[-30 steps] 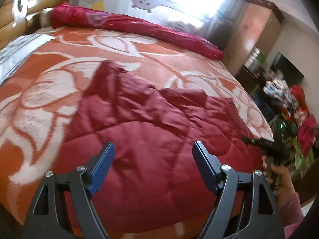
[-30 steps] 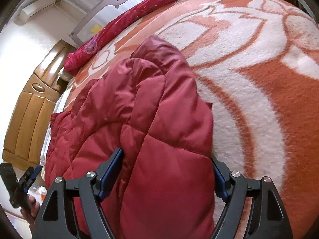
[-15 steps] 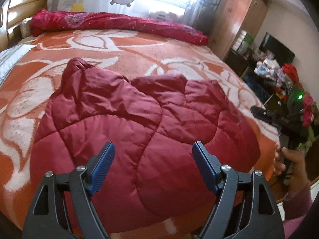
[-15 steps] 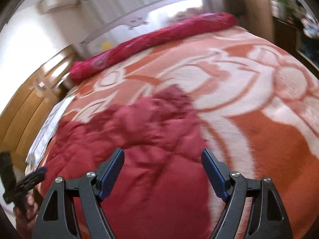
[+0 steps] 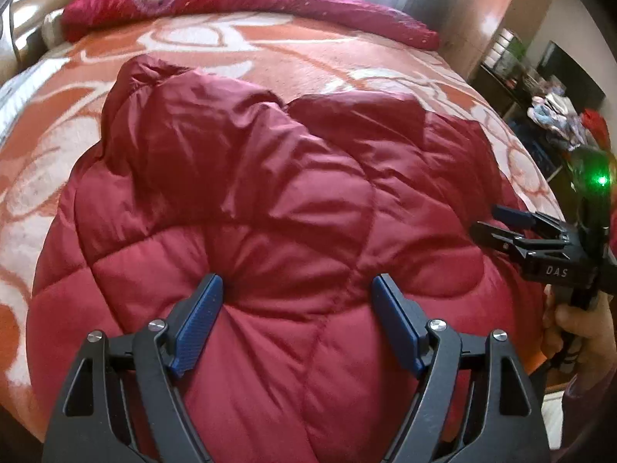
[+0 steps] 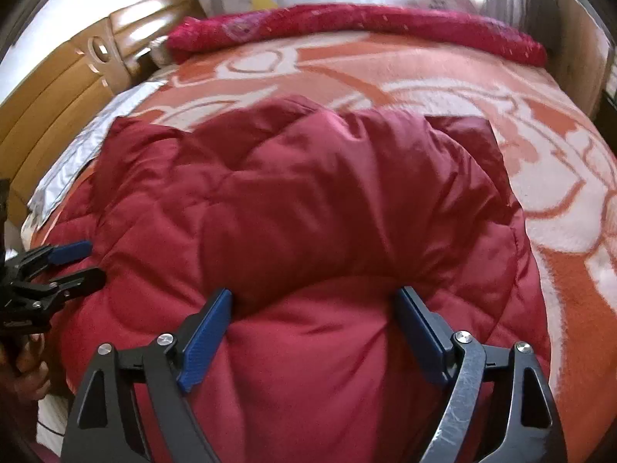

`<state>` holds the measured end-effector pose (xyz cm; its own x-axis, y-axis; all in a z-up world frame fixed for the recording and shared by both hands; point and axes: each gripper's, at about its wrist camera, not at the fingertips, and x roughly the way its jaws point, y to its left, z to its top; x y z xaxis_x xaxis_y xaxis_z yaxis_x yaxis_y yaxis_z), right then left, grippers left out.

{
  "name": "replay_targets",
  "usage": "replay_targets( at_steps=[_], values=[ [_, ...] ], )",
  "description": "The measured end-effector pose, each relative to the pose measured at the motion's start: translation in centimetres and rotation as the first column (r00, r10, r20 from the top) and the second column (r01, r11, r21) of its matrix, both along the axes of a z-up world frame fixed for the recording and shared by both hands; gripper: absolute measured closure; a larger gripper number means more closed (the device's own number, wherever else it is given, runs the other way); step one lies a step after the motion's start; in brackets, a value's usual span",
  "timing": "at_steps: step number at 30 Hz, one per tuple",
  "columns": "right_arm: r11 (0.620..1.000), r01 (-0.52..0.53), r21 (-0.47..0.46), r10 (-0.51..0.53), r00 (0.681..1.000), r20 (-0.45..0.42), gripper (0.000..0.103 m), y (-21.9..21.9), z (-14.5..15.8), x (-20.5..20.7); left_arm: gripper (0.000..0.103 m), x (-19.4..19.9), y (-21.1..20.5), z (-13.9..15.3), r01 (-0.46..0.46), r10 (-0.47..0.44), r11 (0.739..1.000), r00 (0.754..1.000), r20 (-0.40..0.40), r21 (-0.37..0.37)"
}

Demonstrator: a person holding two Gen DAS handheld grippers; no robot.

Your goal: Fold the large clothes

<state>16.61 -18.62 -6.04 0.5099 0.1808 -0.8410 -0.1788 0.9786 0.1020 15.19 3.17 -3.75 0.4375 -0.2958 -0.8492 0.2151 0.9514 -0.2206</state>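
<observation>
A dark red quilted puffer jacket (image 5: pixel 270 193) lies spread on the bed, folded into a thick bundle (image 6: pixel 327 193). My left gripper (image 5: pixel 297 281) stands open over the jacket's near edge, its blue pads on either side of a padded panel without pinching it. It also shows at the left edge of the right wrist view, as the left gripper (image 6: pixel 92 261). My right gripper (image 6: pixel 314 294) is beside it over the same near edge. Its jaws are opening, and a bulge of padding sits between them, not gripped. From the left wrist view the right gripper (image 5: pixel 486 220) shows at the jacket's right side, held by a hand (image 5: pixel 578 320).
The bed carries an orange and white patterned blanket (image 5: pixel 308 50). A rolled red quilt (image 6: pixel 347 19) lies along its far edge. A wooden headboard (image 6: pixel 58 88) stands on the left and a wardrobe (image 5: pixel 489 11) at the far right. Cluttered shelves (image 5: pixel 555 104) are beside the bed.
The right gripper let go of the folded jacket part it spanned and swung to the jacket's near edge. The left gripper came lower and closer to the jacket.
</observation>
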Motion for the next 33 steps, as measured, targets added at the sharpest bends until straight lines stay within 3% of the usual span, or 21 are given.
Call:
replay_targets(
  at_steps=[8, 15, 19, 21, 27, 33],
  values=[
    [0.993, 0.119, 0.001, -0.118, 0.992, -0.046, 0.017, -3.3, -1.3, 4.0, 0.027, 5.2, 1.7, -1.1, -0.07, 0.066, 0.997, 0.991, -0.117, -0.034],
    [0.985, 0.166, 0.047, -0.164, 0.985, -0.046, 0.017, -4.9, -2.4, 4.8, 0.026, 9.8, 3.5, -3.2, -0.192, 0.206, 0.977, 0.963, -0.175, 0.094],
    [0.974, 0.207, 0.092, -0.203, 0.978, -0.053, 0.017, -6.1, -2.9, 5.1, 0.013, 11.8, 4.6, -4.6, -0.24, 0.251, 0.967, 0.948, -0.194, 0.081],
    [0.972, 0.214, 0.098, -0.21, 0.976, -0.054, 0.017, -6.3, -2.9, 5.1, 0.011, 12.1, 4.9, -5.0, -0.254, 0.264, 0.964, 0.944, -0.199, 0.074],
    [0.968, 0.22, 0.121, -0.216, 0.975, -0.048, 0.017, -6.6, -2.9, 4.9, 0.014, 9.5, 6.0, -2.0, -0.28, 0.279, 0.96, 0.954, -0.107, 0.009],
    [0.965, 0.226, 0.133, -0.221, 0.974, -0.049, 0.017, -6.8, -2.8, 5.0, 0.014, 2.9, 5.3, 2.5, -0.177, 0.18, 0.979, 0.984, 0.02, -0.104]
  ],
)
